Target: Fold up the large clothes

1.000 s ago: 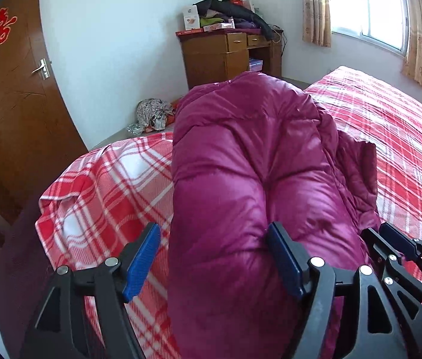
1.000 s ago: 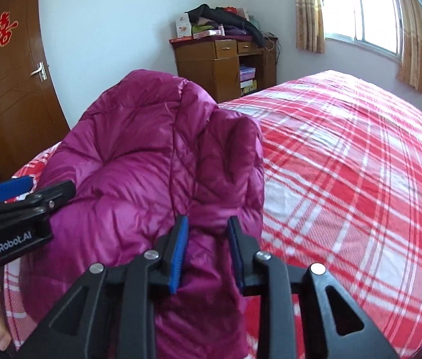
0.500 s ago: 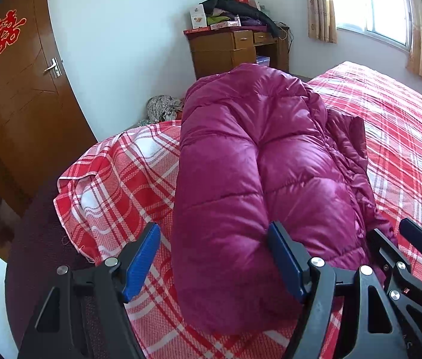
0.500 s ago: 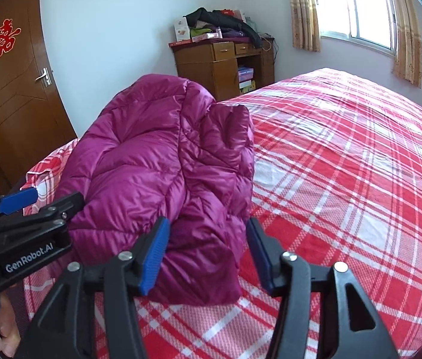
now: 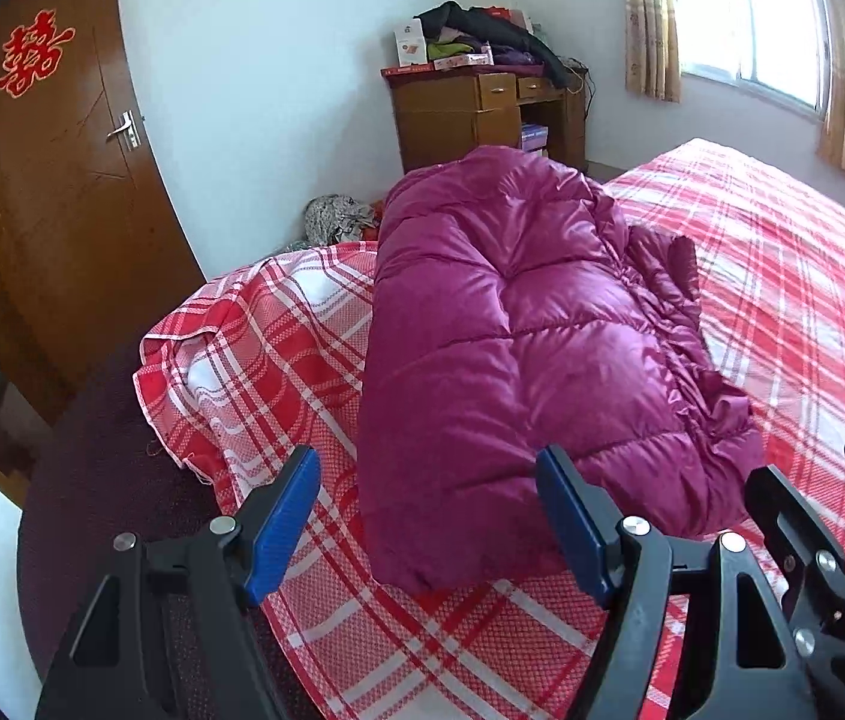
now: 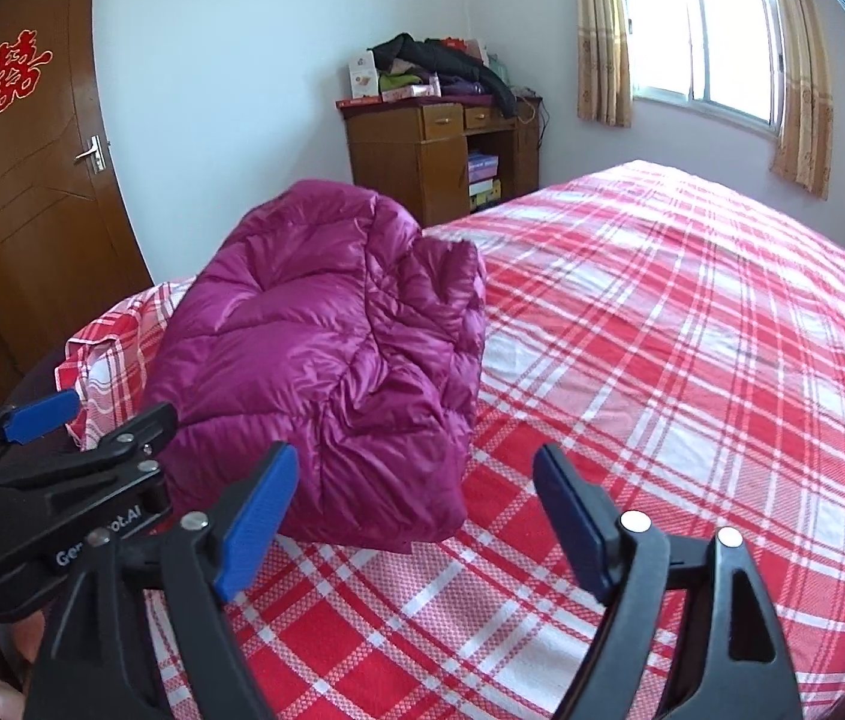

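The purple down jacket (image 5: 530, 348) lies folded in a puffy bundle near the corner of the bed (image 6: 692, 360) with the red checked sheet, its long axis running away from both tongs toward the wooden cabinet (image 6: 422, 162). The left gripper (image 5: 428, 525) is spread wide with the bundle's near end just beyond its gap — nothing pinched. The right gripper (image 6: 416, 519) is opening, empty, over bare sheet with the jacket to its left, so the left hand seems nearer
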